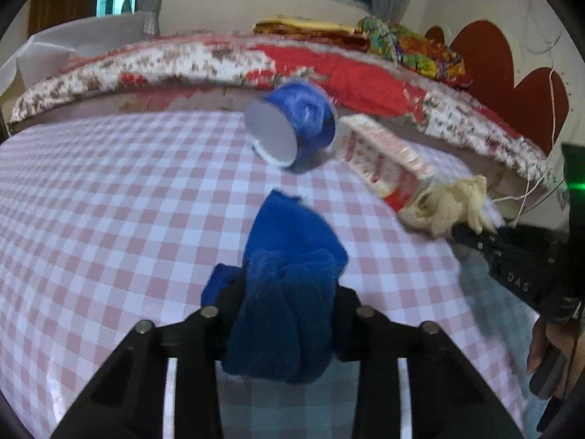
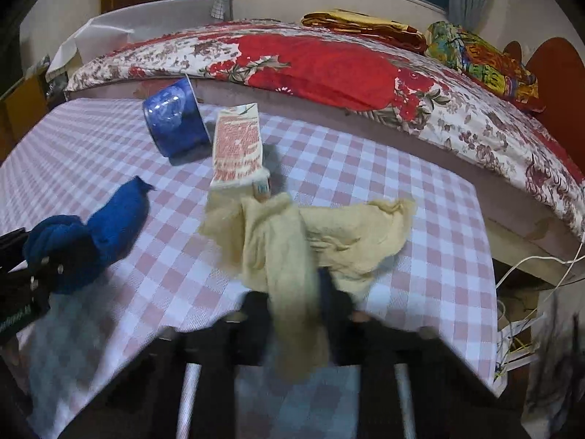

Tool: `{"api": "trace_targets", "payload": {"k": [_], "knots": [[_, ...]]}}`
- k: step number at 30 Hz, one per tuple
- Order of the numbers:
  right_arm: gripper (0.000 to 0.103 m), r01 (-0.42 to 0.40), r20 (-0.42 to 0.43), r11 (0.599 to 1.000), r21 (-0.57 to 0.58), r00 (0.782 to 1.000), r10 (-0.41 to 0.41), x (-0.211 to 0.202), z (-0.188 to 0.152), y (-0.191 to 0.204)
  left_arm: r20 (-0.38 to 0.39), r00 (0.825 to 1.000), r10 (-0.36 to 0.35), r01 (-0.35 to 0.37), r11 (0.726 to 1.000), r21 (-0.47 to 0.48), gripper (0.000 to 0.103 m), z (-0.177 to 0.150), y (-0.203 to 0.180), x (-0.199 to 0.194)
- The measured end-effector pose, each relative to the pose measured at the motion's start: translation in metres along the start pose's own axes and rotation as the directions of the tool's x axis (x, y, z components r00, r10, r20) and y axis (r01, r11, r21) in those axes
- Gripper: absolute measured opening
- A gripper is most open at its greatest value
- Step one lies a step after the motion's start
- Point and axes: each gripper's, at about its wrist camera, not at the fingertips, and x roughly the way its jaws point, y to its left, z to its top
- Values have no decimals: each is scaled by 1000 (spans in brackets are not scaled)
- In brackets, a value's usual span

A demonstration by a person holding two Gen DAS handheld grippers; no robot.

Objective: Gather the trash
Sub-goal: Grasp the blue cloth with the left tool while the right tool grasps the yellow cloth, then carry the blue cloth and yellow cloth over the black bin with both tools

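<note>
A crumpled blue cloth (image 1: 289,241) lies on the pink-checked table (image 1: 109,219), and my left gripper (image 1: 285,292) is shut on its near end. To the right, my right gripper (image 2: 296,292) is shut on a pale yellow cloth (image 2: 329,234), which drapes over its fingers. Beyond both cloths a blue cup (image 1: 292,120) lies on its side, its white bottom facing the left wrist camera. Next to it lies a flattened red-and-white carton (image 2: 237,146). The right wrist view also shows the blue cloth (image 2: 117,216) at the left.
A bed with a red floral cover (image 2: 329,69) runs along the table's far edge, with folded fabrics (image 2: 475,55) piled on it. White cables (image 2: 530,267) hang past the table's right edge. A hand (image 1: 548,347) holds the right gripper's handle.
</note>
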Motion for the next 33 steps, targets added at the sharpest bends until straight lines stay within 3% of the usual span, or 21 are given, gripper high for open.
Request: {"api": "trace_targets", "payload": {"k": [4,13,22,33], "knots": [[8,-22,25,1000,3,999,22,-19,-13,-1,49,999,-6,4,999,45,35,0,-14,-21],[8,-55,97,998,42,994,51,-79,-52,-12,75,994,-77,69,992,105,35,-11,-51,-49],[8,-14,162,996,91,987,-1,-147,-97,-38,112,977,-183,159,968,193,33,-27,-99,-80],[8,65,172,977,205,980,-101,-214,-167,-87,70,954,-293,266,927,264,30,-58,-156,-105]]}}
